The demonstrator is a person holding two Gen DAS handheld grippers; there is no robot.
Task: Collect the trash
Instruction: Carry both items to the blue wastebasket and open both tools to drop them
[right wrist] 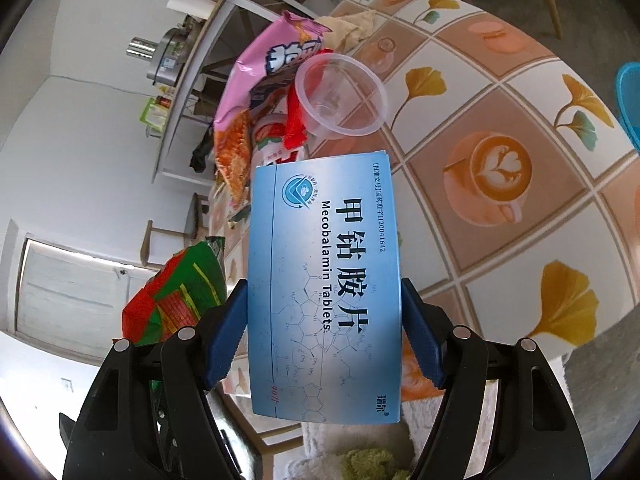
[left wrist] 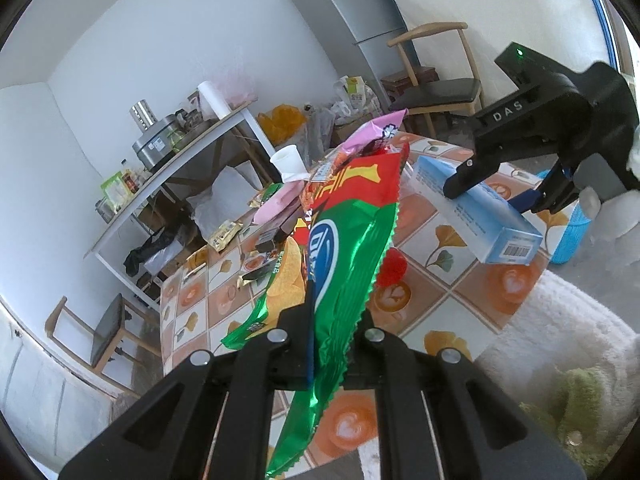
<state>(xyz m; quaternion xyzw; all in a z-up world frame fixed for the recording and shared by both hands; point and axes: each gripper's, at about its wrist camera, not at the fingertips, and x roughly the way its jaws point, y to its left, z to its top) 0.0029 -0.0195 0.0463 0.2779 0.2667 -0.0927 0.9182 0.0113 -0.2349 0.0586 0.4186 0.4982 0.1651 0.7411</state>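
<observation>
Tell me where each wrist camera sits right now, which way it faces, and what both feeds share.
Left wrist: on the left gripper, looking along its fingers and down over the table; its jaws are shut on a green snack wrapper. The right gripper with the blue box shows at upper right.
Right wrist: on the right gripper, angled down at the table; its blue pads clamp a blue tablet box.
Shared: the wrapper, box, pink bag and table.

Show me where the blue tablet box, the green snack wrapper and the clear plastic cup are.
blue tablet box (right wrist: 324,280): right wrist view, middle of its printed face.
green snack wrapper (left wrist: 344,240): left wrist view, green middle part.
clear plastic cup (right wrist: 340,96): right wrist view, its inner wall.
</observation>
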